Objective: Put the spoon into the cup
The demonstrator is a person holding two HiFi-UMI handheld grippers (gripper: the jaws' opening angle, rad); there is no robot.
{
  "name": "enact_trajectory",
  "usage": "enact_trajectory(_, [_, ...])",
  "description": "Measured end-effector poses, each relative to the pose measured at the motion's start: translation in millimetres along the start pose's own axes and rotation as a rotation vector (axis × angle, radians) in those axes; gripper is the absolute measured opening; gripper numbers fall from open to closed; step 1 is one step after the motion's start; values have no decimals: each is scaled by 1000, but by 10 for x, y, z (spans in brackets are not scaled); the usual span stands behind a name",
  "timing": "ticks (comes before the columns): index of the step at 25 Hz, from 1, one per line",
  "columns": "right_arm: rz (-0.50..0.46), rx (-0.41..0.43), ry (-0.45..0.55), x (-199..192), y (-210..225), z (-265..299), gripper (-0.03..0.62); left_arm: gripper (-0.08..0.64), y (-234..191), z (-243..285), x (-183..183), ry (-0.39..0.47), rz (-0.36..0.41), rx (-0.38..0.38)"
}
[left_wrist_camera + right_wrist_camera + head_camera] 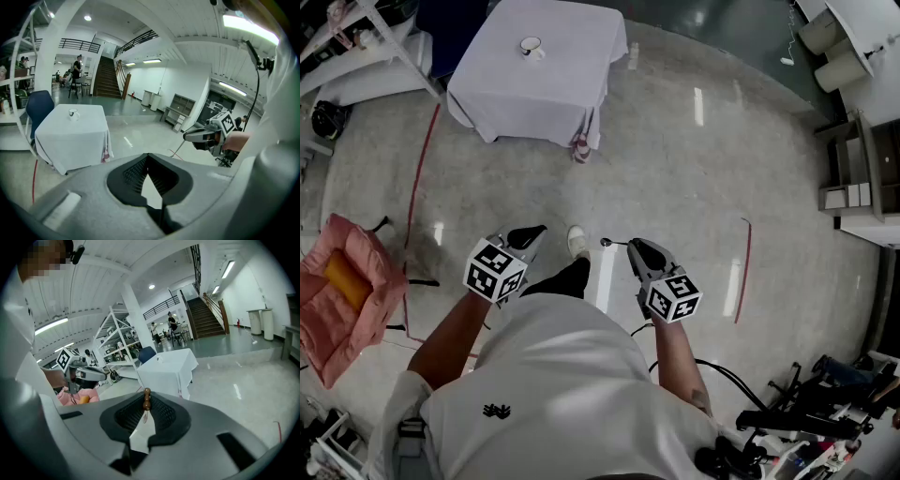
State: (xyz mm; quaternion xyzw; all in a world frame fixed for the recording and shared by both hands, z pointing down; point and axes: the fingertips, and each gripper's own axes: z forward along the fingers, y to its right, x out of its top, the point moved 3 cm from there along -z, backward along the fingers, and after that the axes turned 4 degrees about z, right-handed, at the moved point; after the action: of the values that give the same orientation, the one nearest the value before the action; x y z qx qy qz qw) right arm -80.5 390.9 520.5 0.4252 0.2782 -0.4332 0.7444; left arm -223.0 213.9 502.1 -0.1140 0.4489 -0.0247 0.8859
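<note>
A white cup point(531, 46) stands on a table under a white cloth point(534, 94), far ahead of me across the floor; it also shows as the cup point(73, 113) in the left gripper view and, very small, as the cup point(158, 358) in the right gripper view. My right gripper point(633, 247) is shut on a thin spoon point(607, 243), whose small round end pokes out to the left of the jaws. In the right gripper view the spoon's brown knobbed end point(146, 399) sticks up between the pads. My left gripper point(534, 232) is shut with nothing in it point(148, 157).
I stand on a shiny speckled floor with red tape lines point(416, 187). A pink bag with an orange thing point(347, 291) lies at the left. Cables and gear point(806, 412) crowd the lower right. A blue chair point(40, 105) stands beside the table, shelves point(117, 343) behind.
</note>
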Motion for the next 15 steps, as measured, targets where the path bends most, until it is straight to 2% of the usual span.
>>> enact_trajectory(5, [-29, -9, -24, 570, 501, 165, 44, 11, -377, 637, 759, 72, 1, -19])
enact_trajectory(9, [-63, -21, -8, 1115, 940, 401, 44, 11, -620, 910, 1259, 139, 9, -39])
enact_trajectory(12, [-42, 18, 18, 1421, 1078, 772, 43, 11, -895, 892, 1416, 164, 10, 3])
enact_trajectory(15, [-54, 86, -6, 1667, 1055, 1208, 43, 11, -1177, 730, 1462, 190, -9, 75])
